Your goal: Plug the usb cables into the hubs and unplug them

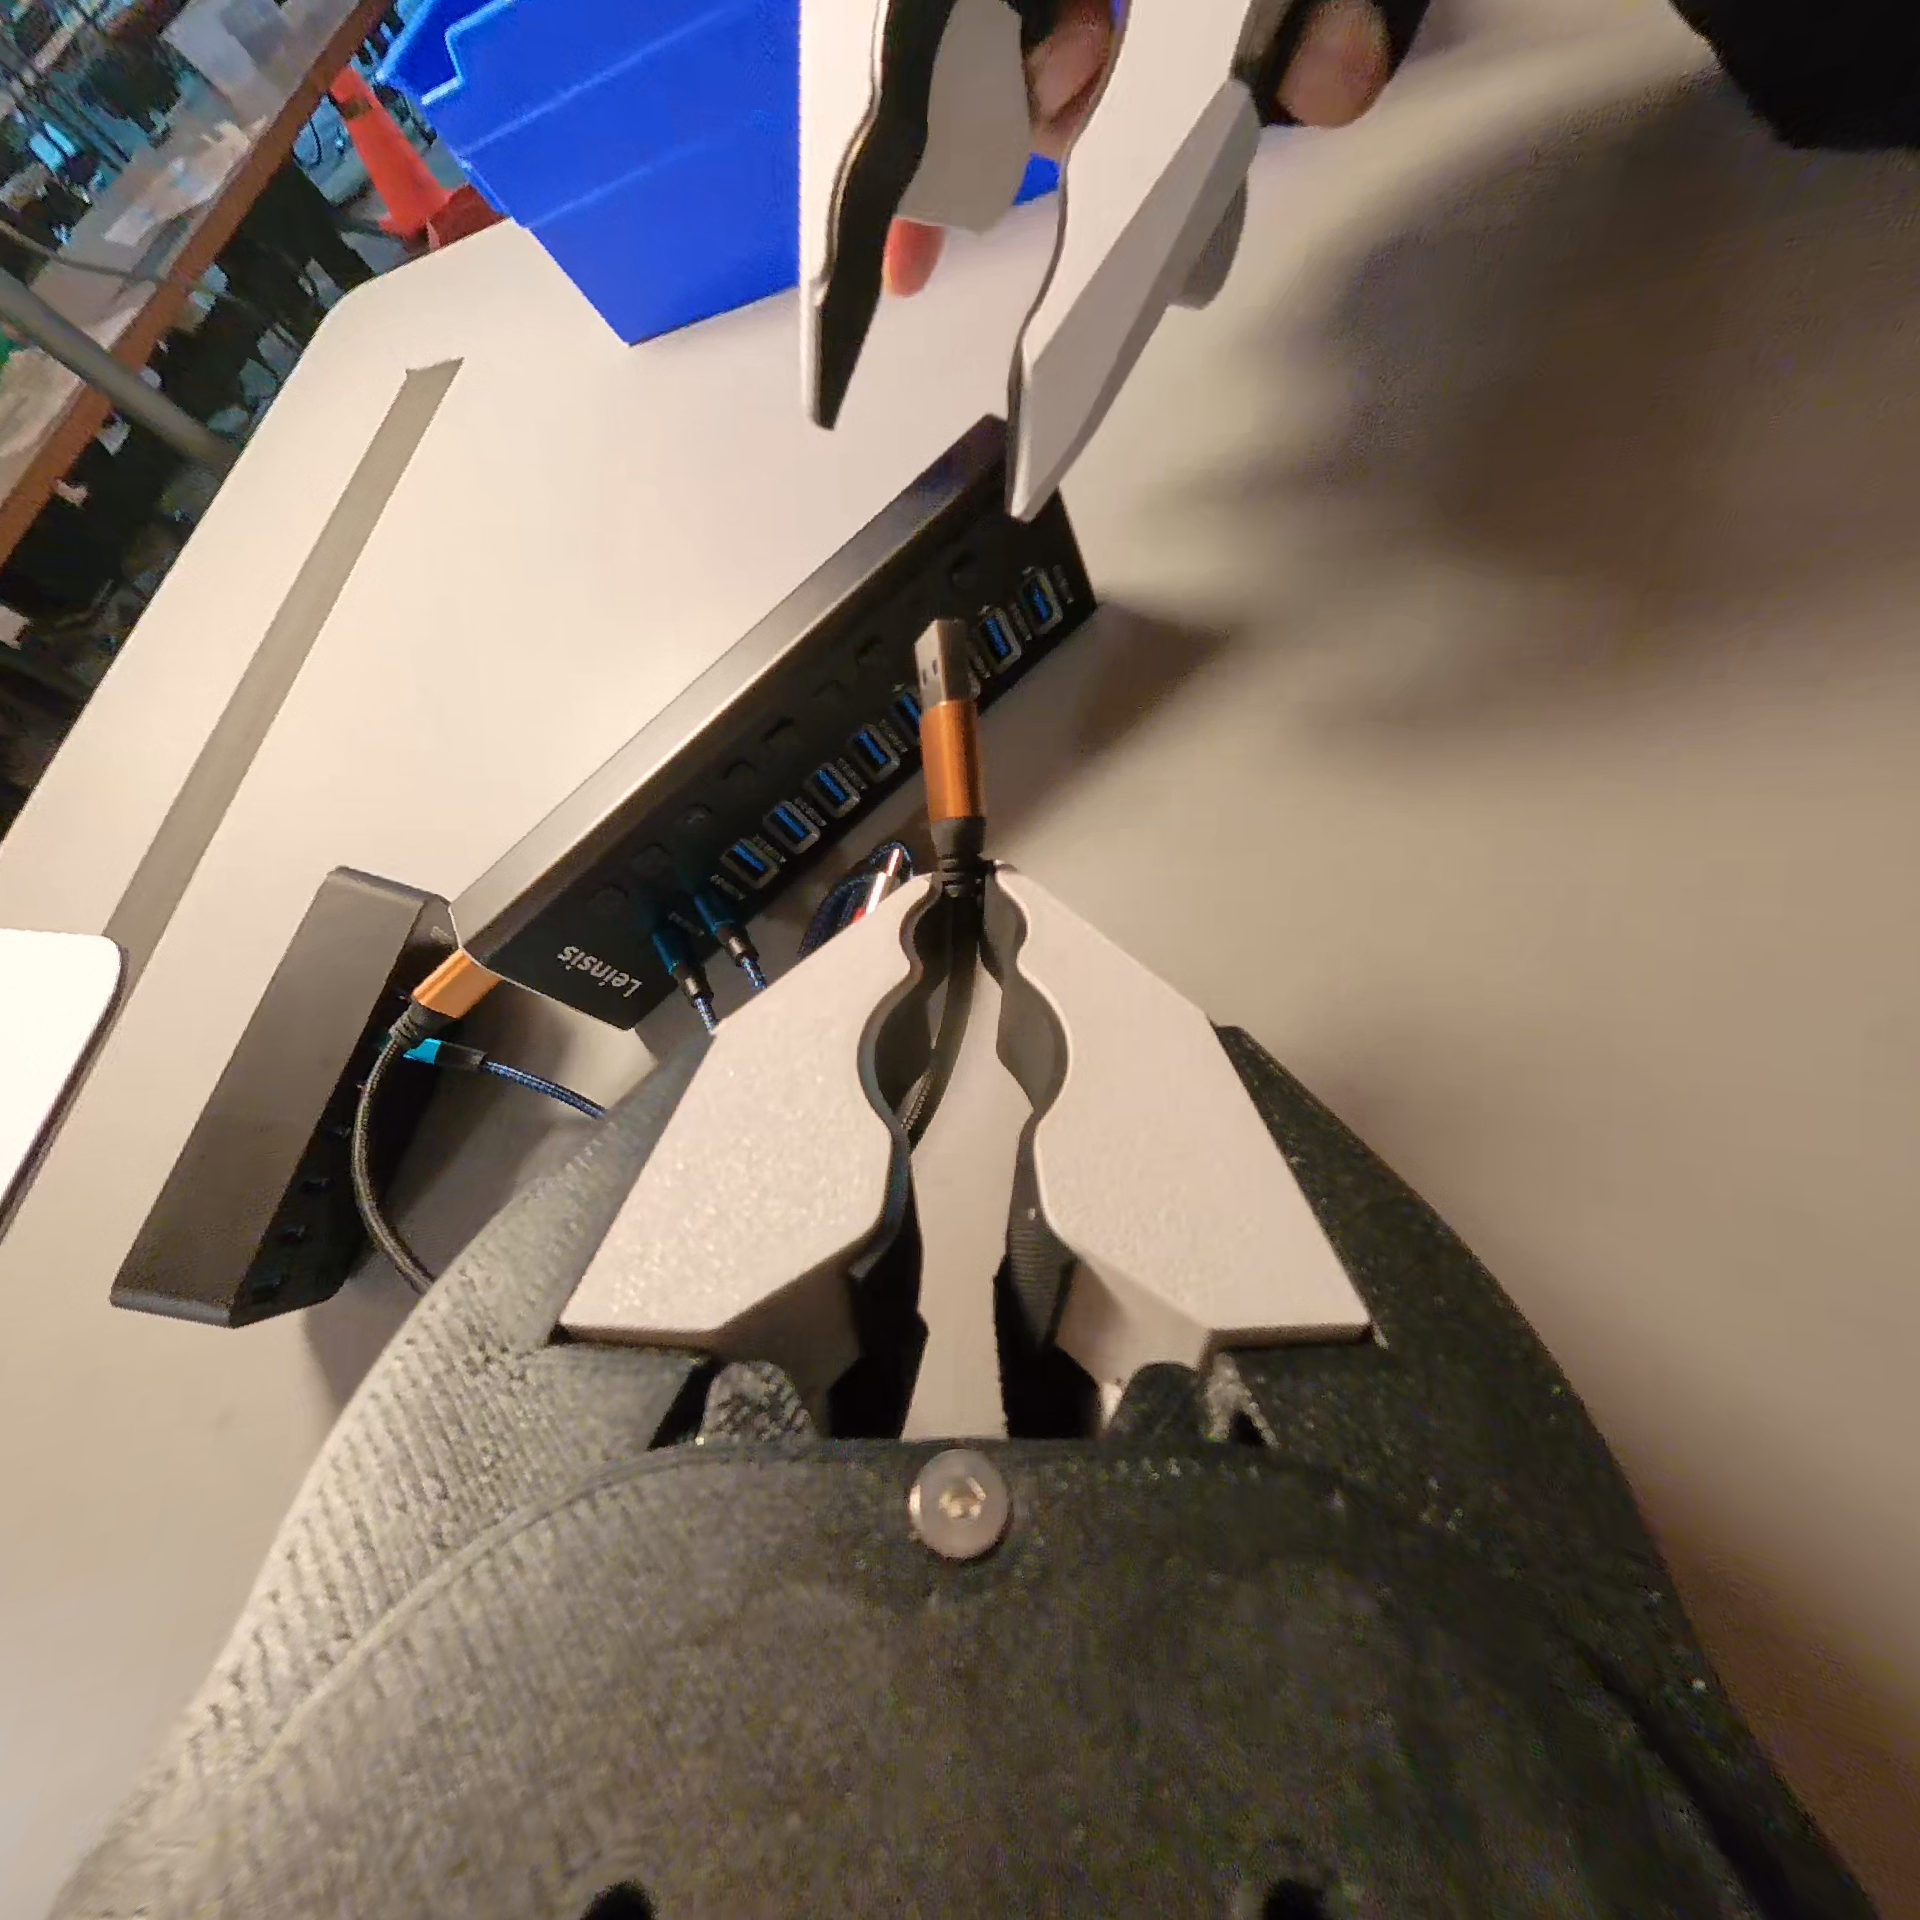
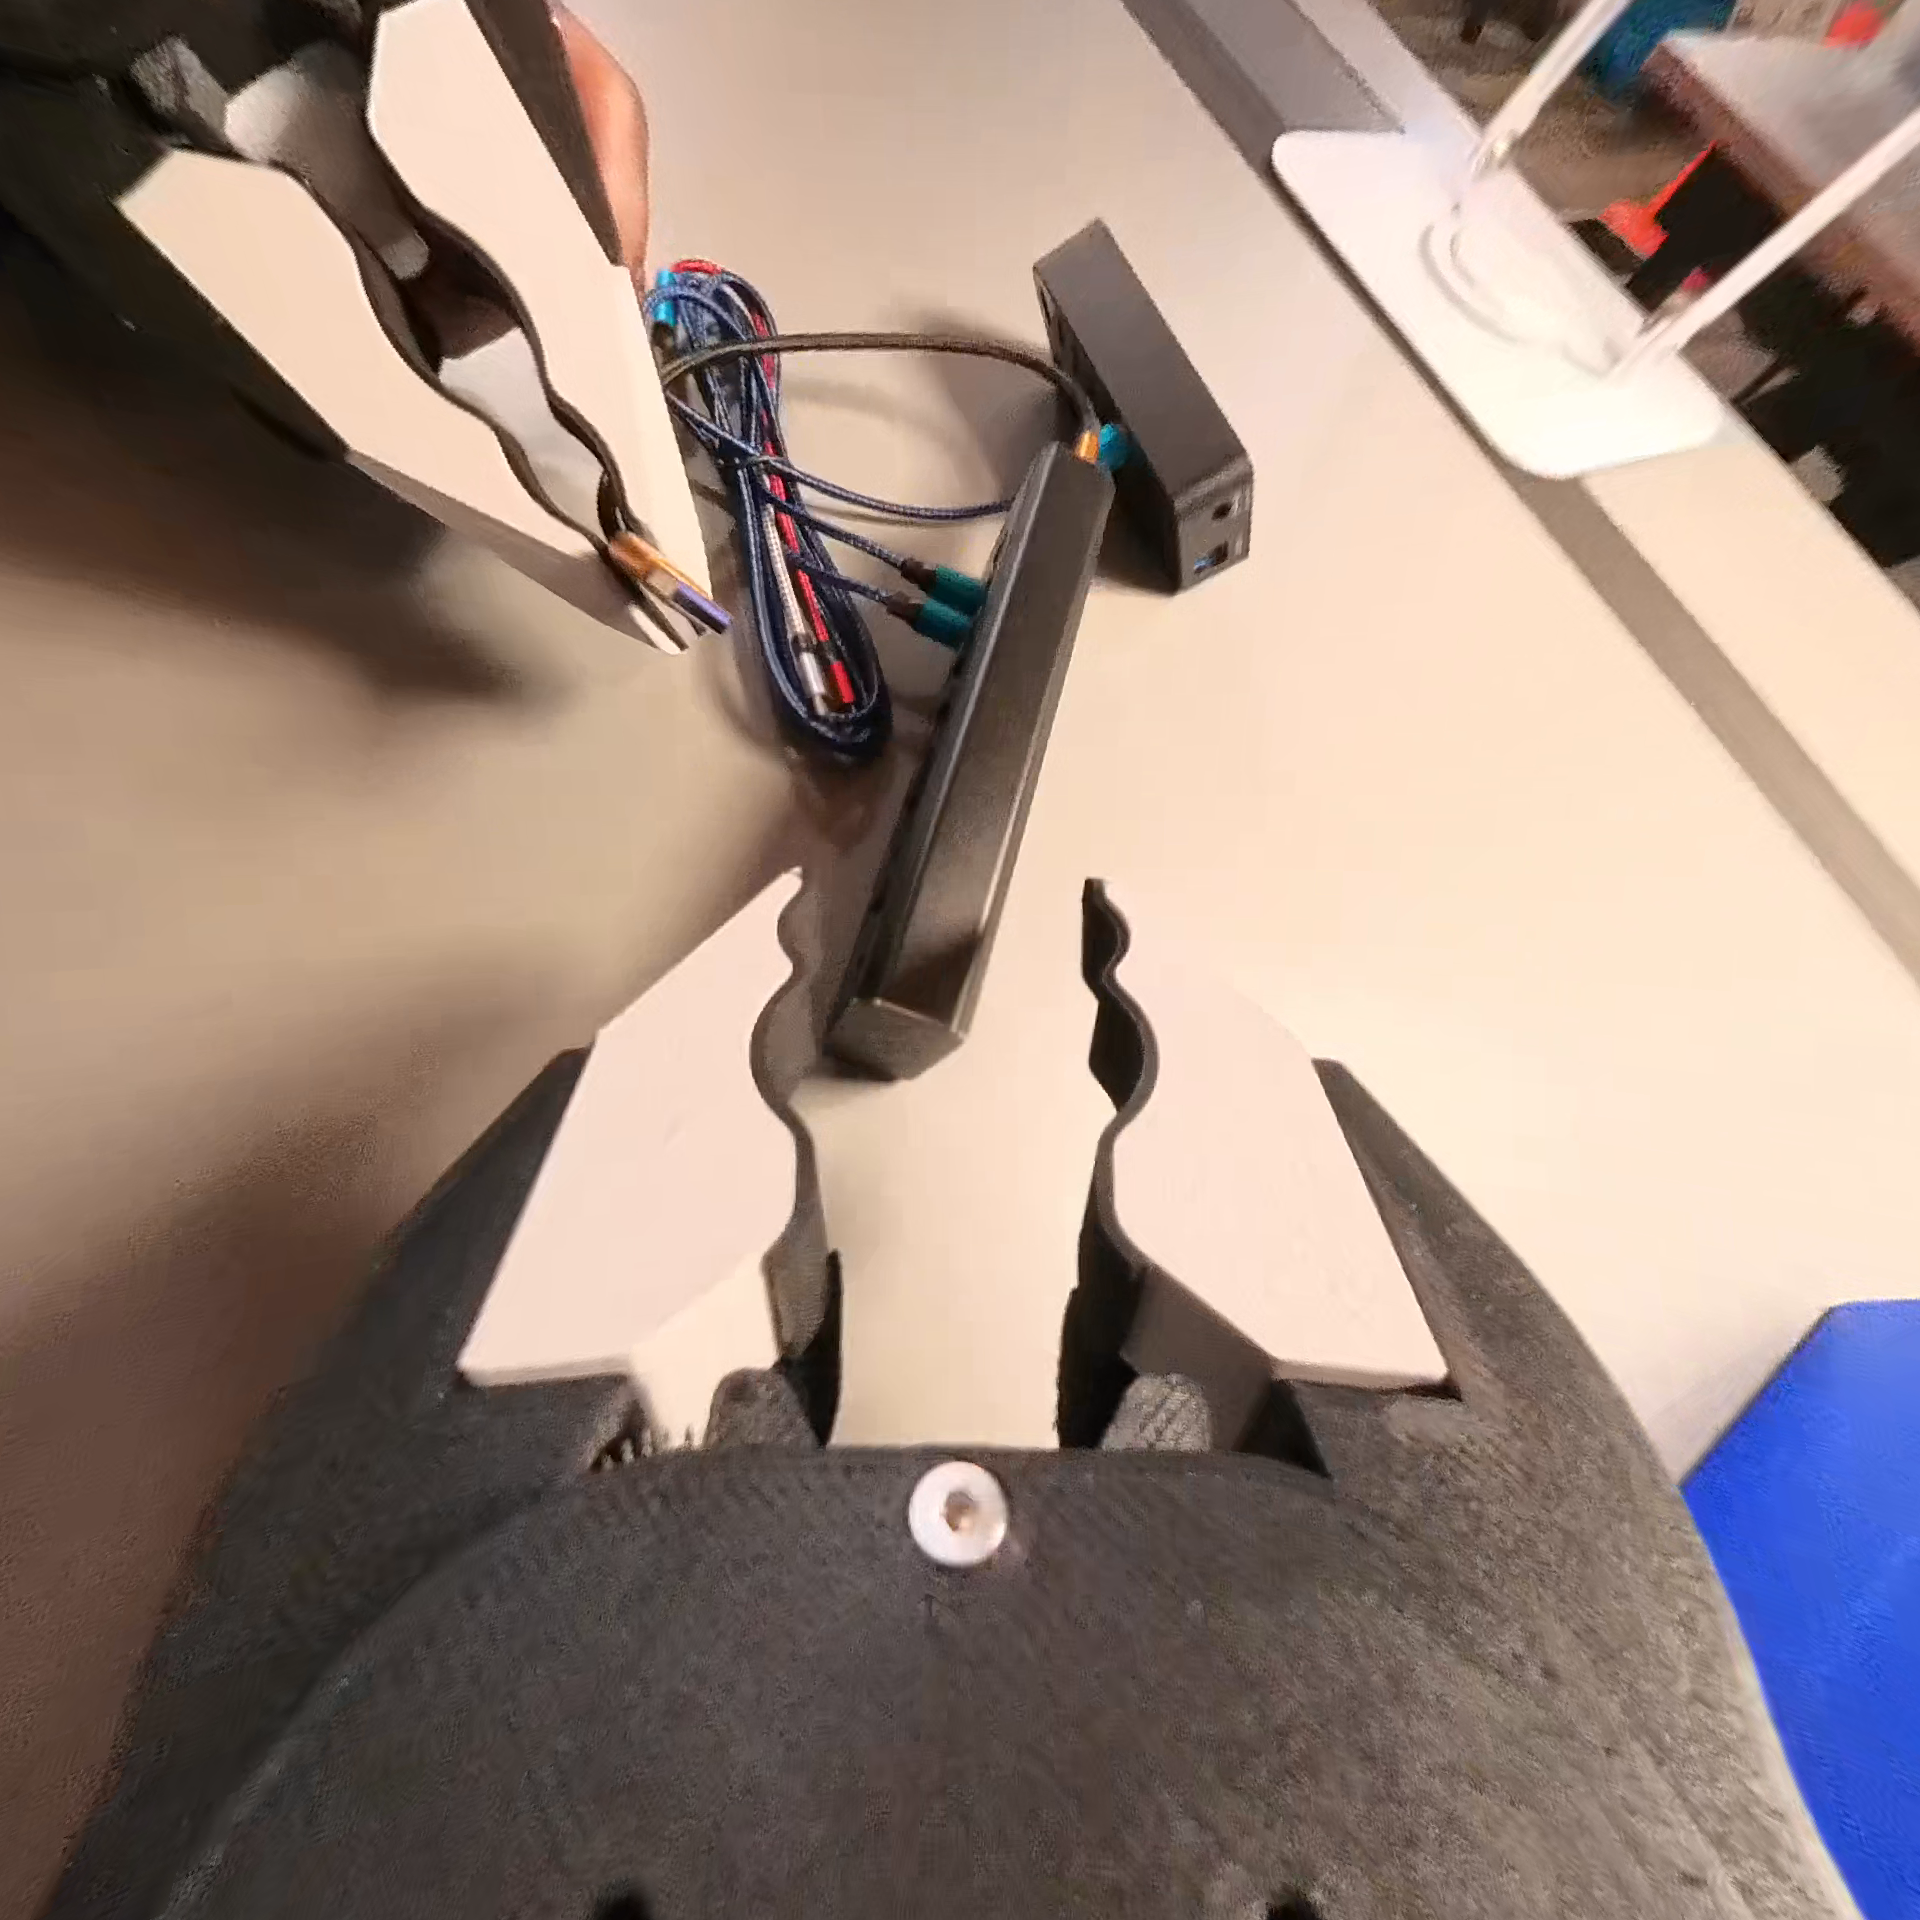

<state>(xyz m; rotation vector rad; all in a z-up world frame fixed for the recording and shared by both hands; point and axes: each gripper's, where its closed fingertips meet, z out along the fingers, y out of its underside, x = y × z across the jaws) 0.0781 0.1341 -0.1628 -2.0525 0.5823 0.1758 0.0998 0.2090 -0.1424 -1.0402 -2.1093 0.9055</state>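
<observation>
Left gripper (image 1: 964,883) pinches the black cable just behind its orange USB plug (image 1: 951,764).
Plug hovers unplugged above the long black hub (image 1: 790,727) on the table; right gripper (image 2: 940,894) gapes empty over the hub's far end.

White brand lettering on long black hub (image 1: 790,748)

Blue bin (image 1: 665,156) cut off by top edge, left wrist view. Cable bundle (image 2: 790,540) partly hidden behind left claw (image 2: 665,613). Short hub (image 1: 281,1101) port contents too dark to tell.
</observation>
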